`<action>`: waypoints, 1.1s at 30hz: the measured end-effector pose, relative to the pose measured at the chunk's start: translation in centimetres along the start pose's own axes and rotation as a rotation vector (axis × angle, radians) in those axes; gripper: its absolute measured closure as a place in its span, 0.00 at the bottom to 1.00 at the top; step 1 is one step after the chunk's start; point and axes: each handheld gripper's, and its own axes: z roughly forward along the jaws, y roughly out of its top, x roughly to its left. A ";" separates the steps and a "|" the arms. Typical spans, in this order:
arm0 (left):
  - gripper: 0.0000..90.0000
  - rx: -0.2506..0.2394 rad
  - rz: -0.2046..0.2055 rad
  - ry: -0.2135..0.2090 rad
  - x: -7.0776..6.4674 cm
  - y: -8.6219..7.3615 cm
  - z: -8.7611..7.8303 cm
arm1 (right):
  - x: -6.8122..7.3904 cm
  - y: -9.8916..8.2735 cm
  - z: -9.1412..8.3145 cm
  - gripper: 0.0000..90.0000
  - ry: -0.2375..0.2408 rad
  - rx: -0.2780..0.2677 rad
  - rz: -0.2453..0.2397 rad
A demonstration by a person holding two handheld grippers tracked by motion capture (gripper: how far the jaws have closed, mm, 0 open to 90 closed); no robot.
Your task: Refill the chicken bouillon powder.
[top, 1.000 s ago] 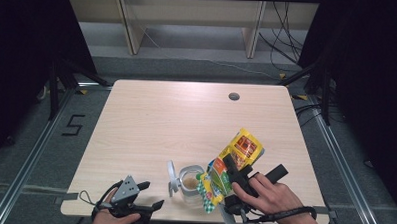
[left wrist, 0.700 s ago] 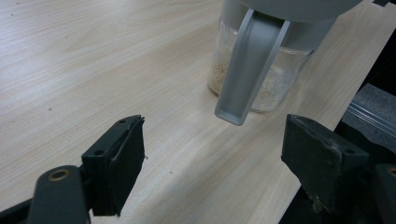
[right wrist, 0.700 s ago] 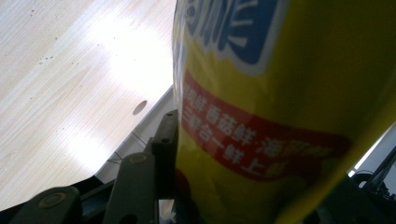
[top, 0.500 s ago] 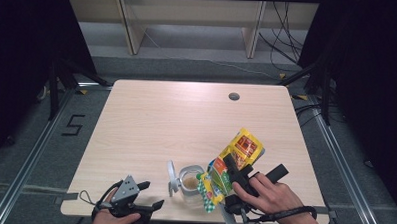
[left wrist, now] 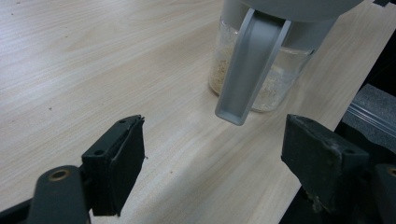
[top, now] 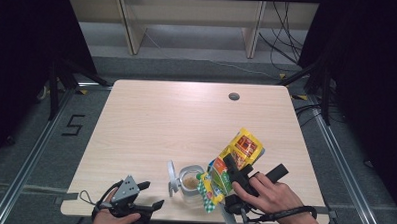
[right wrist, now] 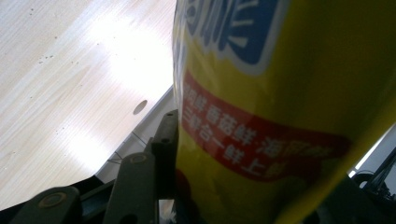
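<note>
1. Right gripper (top: 233,169) – jaws clamped on the yellow pouch (top: 237,158), held tilted over the jar (top: 190,184).
2. Left gripper (top: 151,198) – jaws apart, nothing between them.
3. Jar is seen just ahead of the left gripper, on the table (top: 186,116).

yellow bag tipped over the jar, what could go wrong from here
1. The yellow printed foil bag in the right gripper tilts beside the clear glass jar, whose mouth looks narrow; granules could spill onto the light wooden table.
2. The left gripper is open and apart from the jar, so a nudge could shift it.
3. The jar stands near the table's front edge.
</note>
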 end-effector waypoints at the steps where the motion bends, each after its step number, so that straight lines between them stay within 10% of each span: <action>1: 0.23 0.000 0.001 0.000 0.0 0.0 0.0 | 0.0 0.0 0.0 0.63 -0.002 -0.001 -0.003; 33: 0.23 -0.021 -0.036 -0.006 -0.2 -0.1 0.1 | 0.4 -0.1 -0.1 0.64 0.022 0.005 0.072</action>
